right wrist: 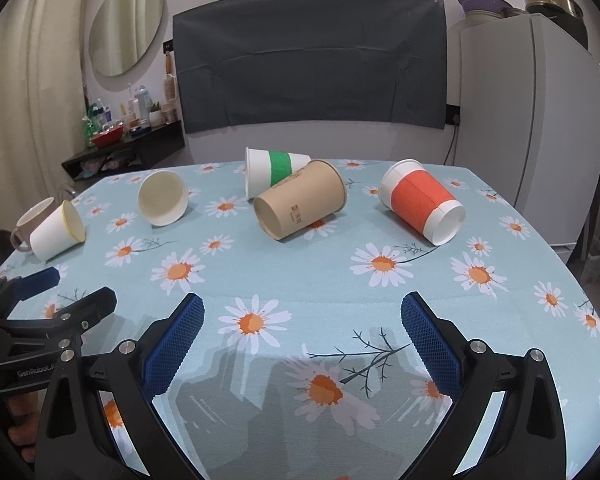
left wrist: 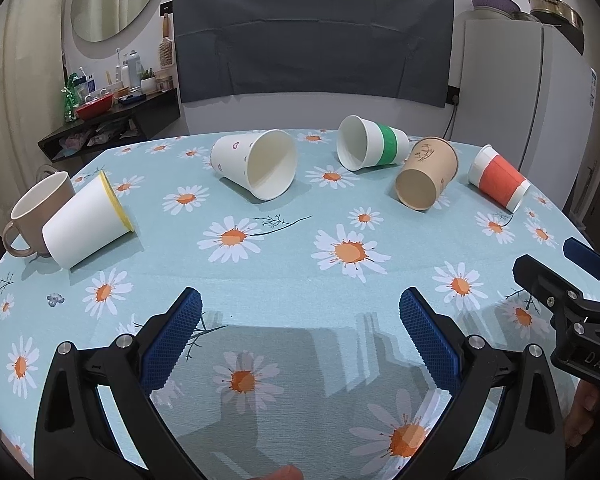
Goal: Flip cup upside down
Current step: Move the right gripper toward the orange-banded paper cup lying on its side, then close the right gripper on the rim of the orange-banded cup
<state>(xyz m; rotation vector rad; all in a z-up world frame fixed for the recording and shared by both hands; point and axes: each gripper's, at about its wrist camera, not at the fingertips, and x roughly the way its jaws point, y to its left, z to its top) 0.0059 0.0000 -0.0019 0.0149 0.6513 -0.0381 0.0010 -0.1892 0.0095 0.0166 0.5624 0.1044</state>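
Several paper cups lie on their sides on the daisy tablecloth [left wrist: 292, 280]: a white cup with a yellow rim [left wrist: 86, 226] [right wrist: 58, 234], a plain white cup [left wrist: 256, 164] [right wrist: 163, 198], a green-banded cup [left wrist: 370, 143] [right wrist: 274, 171], a brown cup [left wrist: 426, 174] [right wrist: 300, 206] and an orange-banded cup [left wrist: 498, 179] [right wrist: 422, 202]. A beige mug [left wrist: 34, 210] [right wrist: 30, 222] stands upright behind the yellow-rimmed cup. My left gripper [left wrist: 300, 320] is open and empty over the near table. My right gripper [right wrist: 302, 322] is open and empty too, right of the left one.
A white fridge [right wrist: 540, 140] stands at the back right. A dark shelf with bottles and a red bowl [right wrist: 108, 136] is at the back left. A grey cloth [right wrist: 308, 60] hangs on the far wall. The table's near edge is under the grippers.
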